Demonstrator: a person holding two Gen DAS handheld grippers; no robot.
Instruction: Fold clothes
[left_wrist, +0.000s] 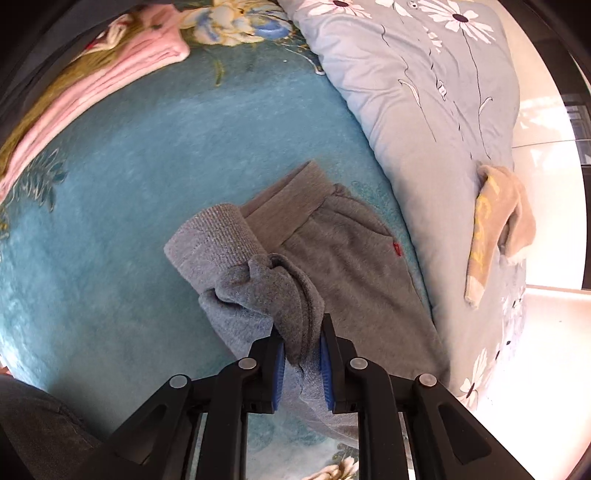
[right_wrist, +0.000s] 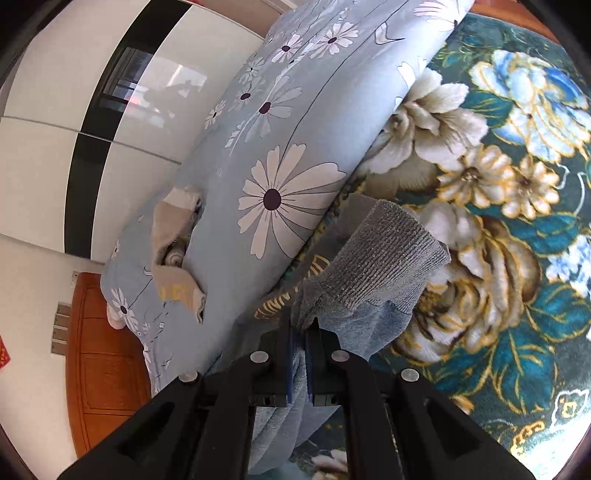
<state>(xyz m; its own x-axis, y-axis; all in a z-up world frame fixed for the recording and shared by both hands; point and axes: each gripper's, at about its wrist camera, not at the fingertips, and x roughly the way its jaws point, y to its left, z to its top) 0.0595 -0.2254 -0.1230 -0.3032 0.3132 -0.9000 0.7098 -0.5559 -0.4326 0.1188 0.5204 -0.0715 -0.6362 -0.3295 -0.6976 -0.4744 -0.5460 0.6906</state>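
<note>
Teal plush bedding (left_wrist: 155, 155) with printed flowers covered the bed, and a rolled blue-grey quilt (left_wrist: 424, 96) patterned with white daisies lay along it, off to the right of the left gripper (left_wrist: 302, 354). That gripper was clamped on a bunched fold of the grey sweatpants (left_wrist: 332, 251), holding one ribbed cuff (left_wrist: 214, 236) raised just ahead of its blue pads; the waistband and the rest of the pants lay flat on the bedding beyond. The right gripper (right_wrist: 300, 341) was closed on the other leg, its ribbed cuff (right_wrist: 388, 254) standing up just in front of the fingers, with the quilt to its left. A beige garment (left_wrist: 495, 225) rested on the quilt, well to the right of the left gripper. A pink folded garment (left_wrist: 110, 62) lay far ahead, to the left.
</note>
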